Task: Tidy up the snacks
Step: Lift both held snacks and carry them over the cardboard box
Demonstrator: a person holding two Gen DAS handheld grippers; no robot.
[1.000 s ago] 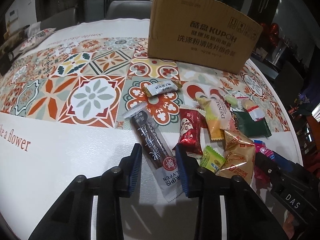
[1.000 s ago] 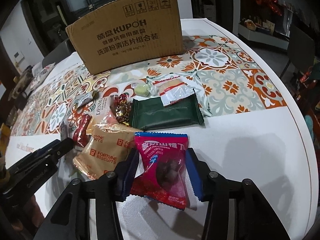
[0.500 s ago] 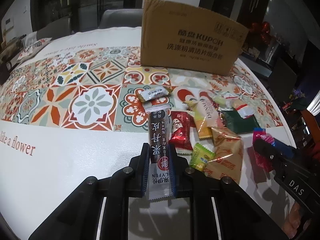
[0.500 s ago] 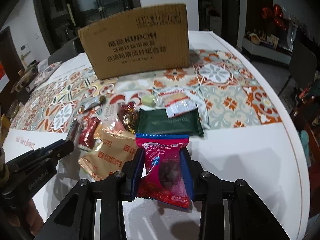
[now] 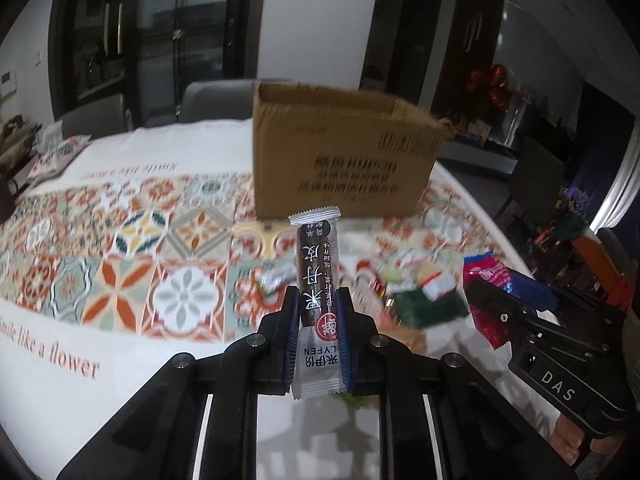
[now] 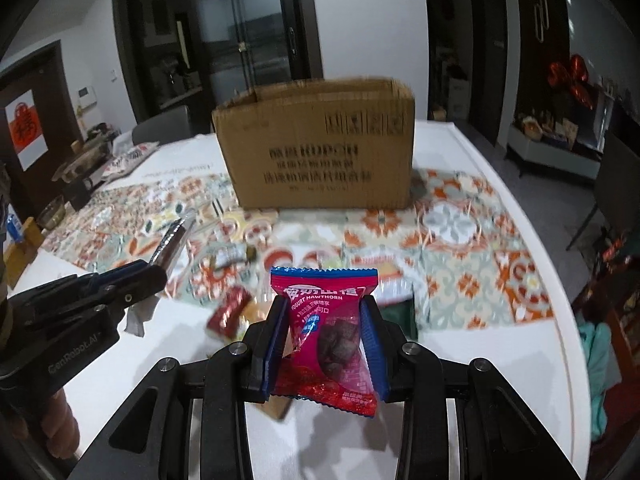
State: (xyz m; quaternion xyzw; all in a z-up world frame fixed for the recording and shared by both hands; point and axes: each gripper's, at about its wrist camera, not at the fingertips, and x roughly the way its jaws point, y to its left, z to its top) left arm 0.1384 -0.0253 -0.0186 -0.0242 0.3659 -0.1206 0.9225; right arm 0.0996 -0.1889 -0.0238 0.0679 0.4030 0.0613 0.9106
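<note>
My left gripper (image 5: 318, 300) is shut on a long brown fruit-leather bar (image 5: 317, 268) and holds it up above the table. My right gripper (image 6: 324, 312) is shut on a pink yogurt hawthorn packet (image 6: 326, 320), also lifted. An open cardboard box (image 5: 344, 156) stands at the back of the table, also in the right wrist view (image 6: 316, 148). A pile of loose snacks (image 5: 416, 292) lies in front of it. The right gripper with its packet shows in the left wrist view (image 5: 508, 300); the left gripper with its bar shows in the right wrist view (image 6: 156, 268).
The round white table has a patterned tile runner (image 5: 120, 256) across its middle. A red candy (image 6: 228, 312) and a dark green packet (image 6: 400, 312) lie under my right gripper. Chairs (image 5: 216, 100) stand behind the table. Bags and dishes (image 6: 84, 160) sit at the far left.
Both grippers have closed on their snacks and lifted them off the table. The views have tilted up toward the box.
</note>
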